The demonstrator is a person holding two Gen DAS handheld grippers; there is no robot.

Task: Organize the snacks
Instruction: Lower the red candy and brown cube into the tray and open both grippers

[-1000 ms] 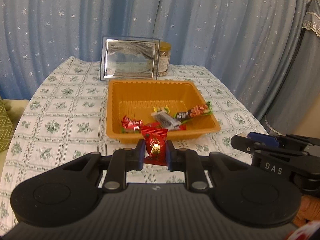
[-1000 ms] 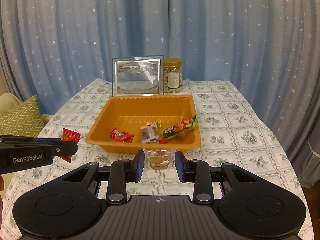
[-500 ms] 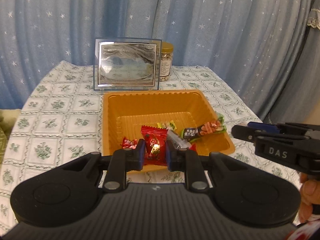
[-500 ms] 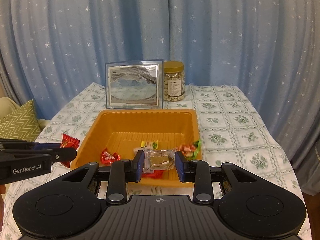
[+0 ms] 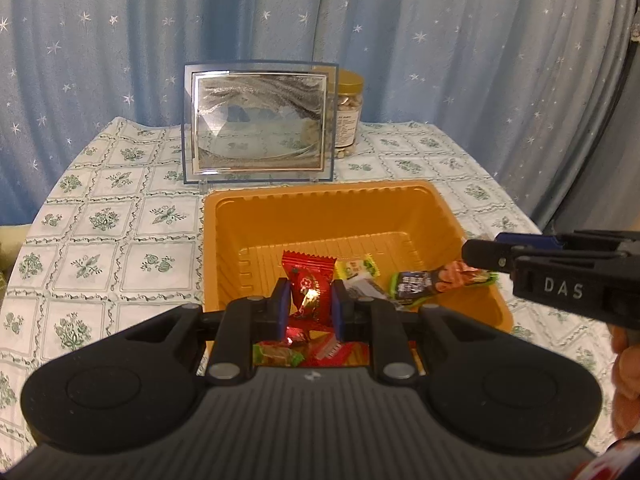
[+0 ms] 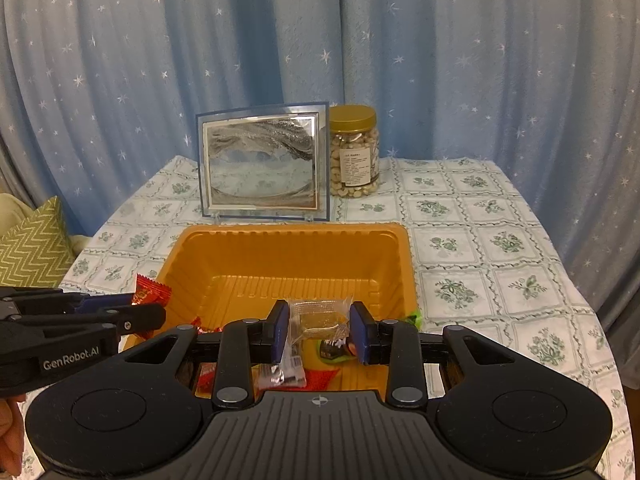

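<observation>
Both grippers have advanced over the orange tray (image 5: pixel 440 216): left gripper (image 5: pixel 308 304) clamps a red candy (image 5: pixel 310 280), right gripper (image 6: pixel 320 332) a clear-wrapped snack (image 6: pixel 320 318); release low, inside the rim.

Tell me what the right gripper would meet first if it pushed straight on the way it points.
Probably the floor of the orange tray or the wrappers lying there; depth is unclear. The right gripper, shut on a clear-wrapped snack, points down into it.
</observation>
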